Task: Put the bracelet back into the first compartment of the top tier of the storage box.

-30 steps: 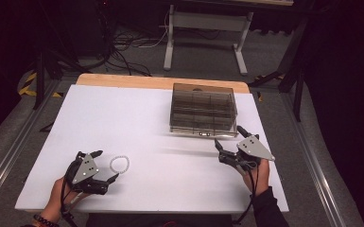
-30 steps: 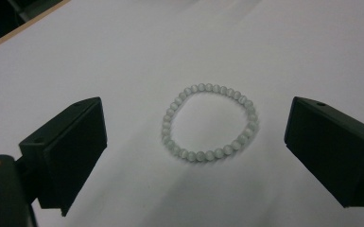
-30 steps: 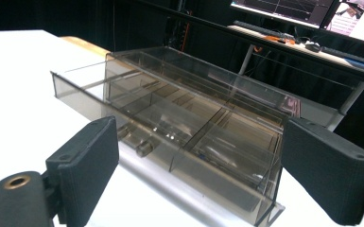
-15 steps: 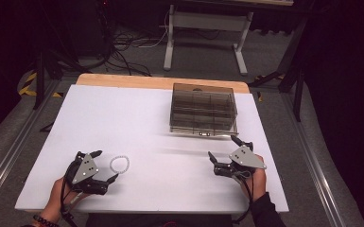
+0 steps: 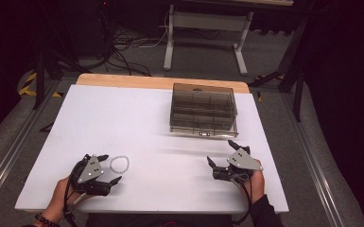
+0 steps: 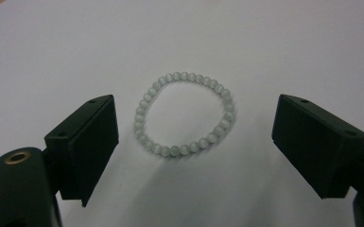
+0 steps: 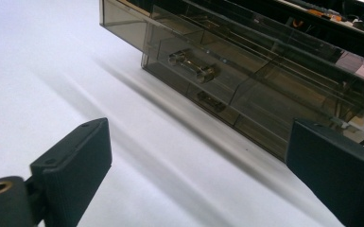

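Bracelet: ring of small round pale-green beads, glossy, lying flat as a slightly squashed oval on the white table. High view: approx 7 o'clock on the tabletop, just beside the L gripper at its 2 o'clock.
L gripper: black, blocky flat-faced jaws, grey three-cornered plate on top. Jaws wide apart but have just been closing a little; bracelet lies ahead and between them, pads not touching it. Nothing held.
L hand: low at the near edge, forearm in from 6 o'clock, gripper aimed twd 2 o'clock.
R gripper: same build, jaws wide, nothing between them.
R hand: near edge, approx 5 o'clock.
Box: smoky clear plastic, rectangular, compartments inside, prob. a drawer w/ clear bar handle; approx 1 o'clock, apart from the R gripper.
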Demonstrator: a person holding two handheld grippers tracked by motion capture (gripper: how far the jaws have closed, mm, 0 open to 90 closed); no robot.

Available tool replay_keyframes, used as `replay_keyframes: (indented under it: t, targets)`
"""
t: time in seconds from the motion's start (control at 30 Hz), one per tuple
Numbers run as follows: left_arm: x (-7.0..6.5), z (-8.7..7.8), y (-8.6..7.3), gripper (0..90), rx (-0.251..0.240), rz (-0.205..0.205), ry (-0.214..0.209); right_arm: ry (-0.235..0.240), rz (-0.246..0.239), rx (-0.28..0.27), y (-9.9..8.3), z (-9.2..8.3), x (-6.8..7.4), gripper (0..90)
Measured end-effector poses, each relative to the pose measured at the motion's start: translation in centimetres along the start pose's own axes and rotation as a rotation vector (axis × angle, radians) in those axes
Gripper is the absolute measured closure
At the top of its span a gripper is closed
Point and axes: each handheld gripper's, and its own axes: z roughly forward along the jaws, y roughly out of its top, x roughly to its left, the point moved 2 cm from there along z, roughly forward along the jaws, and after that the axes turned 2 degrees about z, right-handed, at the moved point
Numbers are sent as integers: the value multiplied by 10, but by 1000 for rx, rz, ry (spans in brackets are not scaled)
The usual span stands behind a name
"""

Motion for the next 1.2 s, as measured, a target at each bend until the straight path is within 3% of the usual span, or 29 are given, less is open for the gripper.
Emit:
replay_keyframes:
  t: [0.13,0.27,0.37,0.47,0.53,0.73,0.83,0.93,1.2]
  targets:
    - [3,5,3,263,11,-22,-40,7,13,12,-2,1,1,93]
    - [6,13,8,362,25,-18,-91,13,-7,27,-3,4,3,97]
    - [6,21,12,430,68,-15,-112,12,-13,36,-4,5,3,98]
    - [9,24,14,525,76,-37,-144,16,-1,36,-5,5,2,105]
    - [11,25,14,581,79,-55,-188,18,3,38,-5,6,2,105]
    - [14,26,13,688,82,-82,-184,29,5,54,-7,8,2,107]
    - [12,26,14,767,79,-75,-180,45,1,55,-7,8,4,109]
    - [8,25,15,838,78,-37,-177,55,-21,62,-7,9,7,111]
    - [6,25,15,854,66,-22,-162,48,-15,65,-7,10,6,113]
